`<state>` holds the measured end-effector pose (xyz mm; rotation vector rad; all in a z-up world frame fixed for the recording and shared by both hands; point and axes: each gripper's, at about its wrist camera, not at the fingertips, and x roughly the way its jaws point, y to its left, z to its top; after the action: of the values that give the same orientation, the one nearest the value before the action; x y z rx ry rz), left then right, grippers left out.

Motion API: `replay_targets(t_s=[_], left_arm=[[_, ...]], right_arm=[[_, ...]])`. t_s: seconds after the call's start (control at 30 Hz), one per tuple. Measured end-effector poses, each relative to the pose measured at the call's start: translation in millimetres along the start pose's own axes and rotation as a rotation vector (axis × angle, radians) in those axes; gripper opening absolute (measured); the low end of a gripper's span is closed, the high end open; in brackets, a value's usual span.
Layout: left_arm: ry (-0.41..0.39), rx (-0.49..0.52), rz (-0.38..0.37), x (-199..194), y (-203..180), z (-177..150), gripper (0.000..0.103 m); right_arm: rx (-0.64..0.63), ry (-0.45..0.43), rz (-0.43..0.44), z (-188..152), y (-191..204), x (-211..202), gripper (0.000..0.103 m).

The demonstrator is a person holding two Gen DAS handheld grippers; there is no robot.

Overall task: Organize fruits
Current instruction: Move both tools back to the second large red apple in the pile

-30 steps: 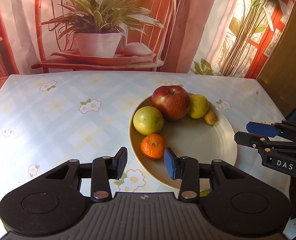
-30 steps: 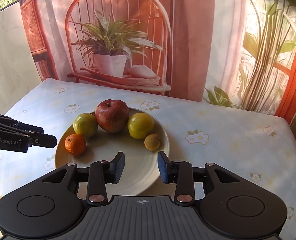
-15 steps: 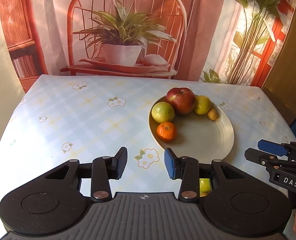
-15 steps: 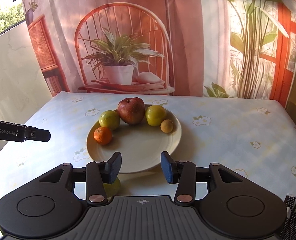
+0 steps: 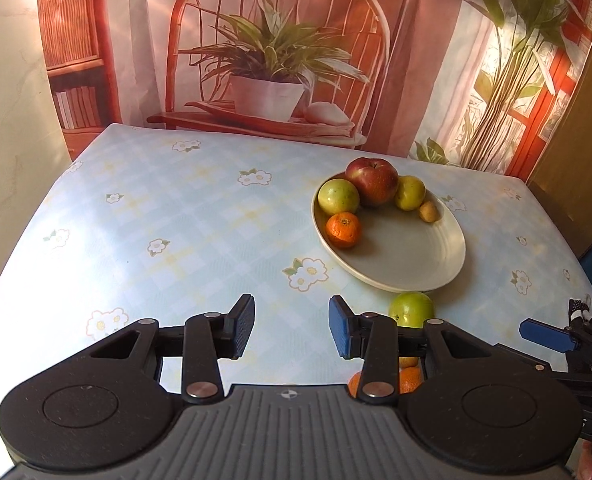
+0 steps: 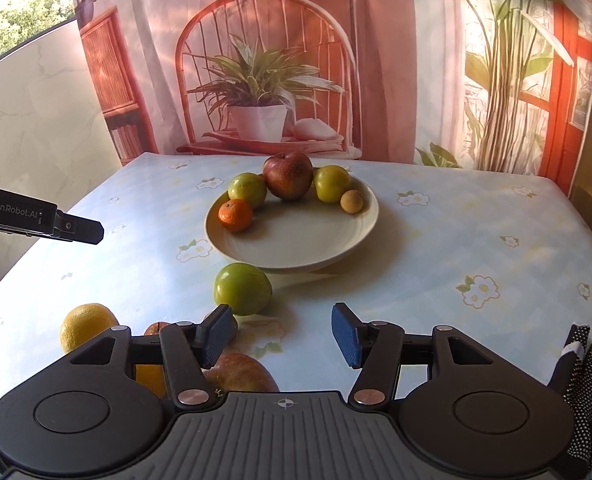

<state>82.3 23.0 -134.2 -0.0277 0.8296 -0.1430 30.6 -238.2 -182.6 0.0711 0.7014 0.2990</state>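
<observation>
Bright, warm daylight floods both views. On the plate (image 6: pixel 360 232) the fruits throw soft shadows toward the camera, and the plate shades the tablecloth (image 6: pixel 436 248) beside it. Pale glare washes the tablecloth left of the plate. Focus is sharp; fisheye curvature bends the table edges, with dark vignetted corners.
</observation>
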Motion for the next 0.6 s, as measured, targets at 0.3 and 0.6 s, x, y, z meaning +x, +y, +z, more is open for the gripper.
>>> replay_targets(t_s=[0.3, 0.6], left_arm=[[0.037, 0.006, -0.065, 3, -11, -15, 0.043], [0.058, -0.001, -0.127, 7, -19, -21, 0.043]], right_arm=[[-0.089, 0.016, 0.018, -19, 18, -7, 0.061], [-0.1, 0.03, 0.052, -30, 23, -3, 0.064]])
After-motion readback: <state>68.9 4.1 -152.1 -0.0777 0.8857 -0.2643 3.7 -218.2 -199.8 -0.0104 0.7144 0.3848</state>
